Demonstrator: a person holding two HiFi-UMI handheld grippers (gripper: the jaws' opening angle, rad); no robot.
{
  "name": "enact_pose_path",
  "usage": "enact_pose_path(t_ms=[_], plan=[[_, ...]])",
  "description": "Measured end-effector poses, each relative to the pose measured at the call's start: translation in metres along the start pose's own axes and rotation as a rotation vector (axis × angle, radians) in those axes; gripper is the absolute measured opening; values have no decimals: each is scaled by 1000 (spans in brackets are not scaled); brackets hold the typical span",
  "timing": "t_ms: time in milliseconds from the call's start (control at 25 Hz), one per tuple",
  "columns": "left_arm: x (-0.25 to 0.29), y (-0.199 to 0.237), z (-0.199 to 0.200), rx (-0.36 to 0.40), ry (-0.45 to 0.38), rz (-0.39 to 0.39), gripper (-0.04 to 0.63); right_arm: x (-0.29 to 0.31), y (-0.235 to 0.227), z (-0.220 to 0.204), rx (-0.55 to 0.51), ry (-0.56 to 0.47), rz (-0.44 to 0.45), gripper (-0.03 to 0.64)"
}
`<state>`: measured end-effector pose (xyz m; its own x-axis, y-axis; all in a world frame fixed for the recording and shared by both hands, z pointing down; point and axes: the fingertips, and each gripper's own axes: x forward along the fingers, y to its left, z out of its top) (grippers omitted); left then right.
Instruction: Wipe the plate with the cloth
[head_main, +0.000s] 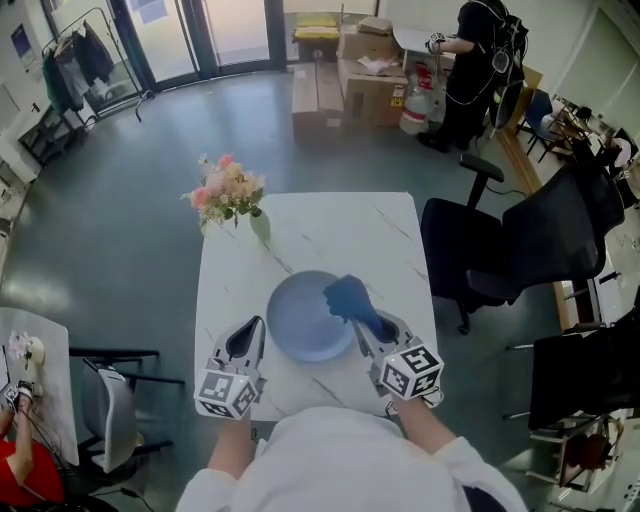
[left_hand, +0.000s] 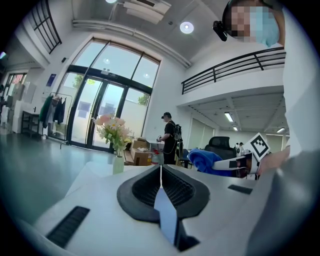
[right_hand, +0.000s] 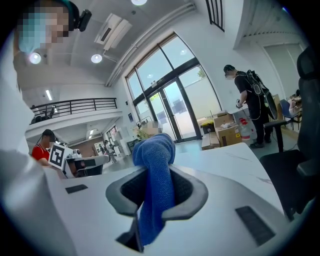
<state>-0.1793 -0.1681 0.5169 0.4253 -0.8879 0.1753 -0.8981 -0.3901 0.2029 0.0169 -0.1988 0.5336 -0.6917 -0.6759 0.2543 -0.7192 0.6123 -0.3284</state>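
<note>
**Left empty, right loaded**

Lower left: left gripper (head_main: 252, 330) clenched on nothing, tips just beside the left rim of the blue plate (head_main: 296, 322). Plate sits near the front edge of the white table (head_main: 330, 225), bare marble beyond it up to the flower vase (head_main: 259, 226). Right gripper (head_main: 366, 328) grips the blue cloth (head_main: 348, 296) over the plate's right rim; touching or not, can't tell. Black office chair (head_main: 465, 250) crowds the table's right edge.

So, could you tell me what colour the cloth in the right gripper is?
The cloth is blue, seen best in the right gripper view.
</note>
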Motion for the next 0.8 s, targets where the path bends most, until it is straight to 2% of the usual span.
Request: enact_pose_path(t_ms=[360, 800], plan=[[20, 10, -15, -40, 37, 12, 34, 11, -11, -8, 10, 33, -2, 91], [35, 33, -55, -191, 145, 49, 34, 23, -16, -18, 17, 65, 9, 91]])
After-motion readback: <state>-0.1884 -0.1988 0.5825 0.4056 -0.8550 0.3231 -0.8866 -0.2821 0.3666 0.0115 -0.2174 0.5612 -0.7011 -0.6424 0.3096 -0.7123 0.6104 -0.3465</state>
